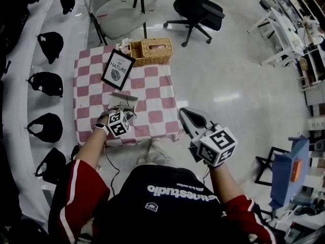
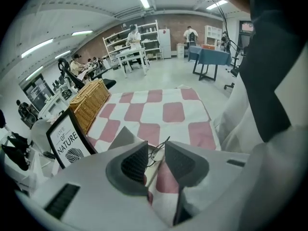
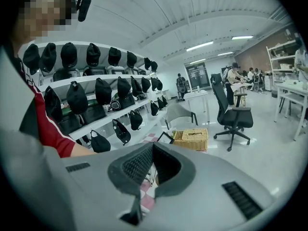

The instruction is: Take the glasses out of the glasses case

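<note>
1. We are looking down on a small table (image 1: 152, 93) covered by a red-and-white checked cloth. The person is standing at its near edge with a gripper in each hand.
2. The left gripper (image 1: 124, 112) is reaching over the near left part of the cloth, its tips pointing at the case (image 1: 124, 99).
3. In the left gripper view, the left gripper (image 2: 156, 147) is showing its jaws drawn close, with only a narrow gap between the pads. The thin wire frame of the glasses (image 2: 153, 152) is being pinched in that gap, one lens rim lying against the left pad.
4. The case (image 2: 122, 136), grey and open, is lying on the cloth just beyond the jaws with its flap raised. The glasses are sitting at its near side; we cannot tell whether they are clear of it.
5. The right gripper (image 1: 185, 113) is hanging off the table's near right corner, over the floor and well apart from the case.
6. In the right gripper view, the right gripper (image 3: 153, 148) is showing its jaws meeting at the tips, with nothing between them.
7. A framed sign (image 1: 118, 68) is standing at the far left of the cloth, and a wicker basket (image 1: 151, 51) is sitting just beside it at the far edge.
8. Beyond the table we are noting a grey chair (image 1: 114, 9) and a black office chair (image 1: 195, 9).
9. Black bags (image 1: 44, 85) are hanging along white shelves on the left.
</note>
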`<move>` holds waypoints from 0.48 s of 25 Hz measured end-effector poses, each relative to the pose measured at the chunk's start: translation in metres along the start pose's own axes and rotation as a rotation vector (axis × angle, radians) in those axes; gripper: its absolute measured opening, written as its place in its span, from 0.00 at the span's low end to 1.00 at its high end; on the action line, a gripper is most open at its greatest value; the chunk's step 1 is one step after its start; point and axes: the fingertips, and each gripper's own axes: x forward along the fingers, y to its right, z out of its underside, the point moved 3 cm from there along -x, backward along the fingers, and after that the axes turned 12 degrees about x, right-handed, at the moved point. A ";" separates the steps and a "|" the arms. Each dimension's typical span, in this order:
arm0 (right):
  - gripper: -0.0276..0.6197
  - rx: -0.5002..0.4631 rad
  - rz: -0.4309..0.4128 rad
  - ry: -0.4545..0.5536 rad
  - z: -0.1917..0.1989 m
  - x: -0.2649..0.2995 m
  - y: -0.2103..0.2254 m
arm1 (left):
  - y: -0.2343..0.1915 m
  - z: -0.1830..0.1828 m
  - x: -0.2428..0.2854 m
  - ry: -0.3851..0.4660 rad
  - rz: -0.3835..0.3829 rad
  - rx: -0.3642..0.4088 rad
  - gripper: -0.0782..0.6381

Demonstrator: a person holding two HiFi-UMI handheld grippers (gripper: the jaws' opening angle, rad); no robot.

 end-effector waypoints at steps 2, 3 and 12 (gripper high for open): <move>0.05 0.012 -0.009 -0.002 0.000 0.001 0.002 | 0.000 0.003 0.006 -0.012 0.014 -0.012 0.26; 0.05 0.016 -0.012 -0.004 0.000 0.001 0.003 | 0.000 0.005 0.009 -0.022 0.021 -0.009 0.26; 0.05 0.042 0.005 -0.014 0.004 -0.002 0.022 | 0.000 0.012 0.031 -0.086 0.098 0.087 0.26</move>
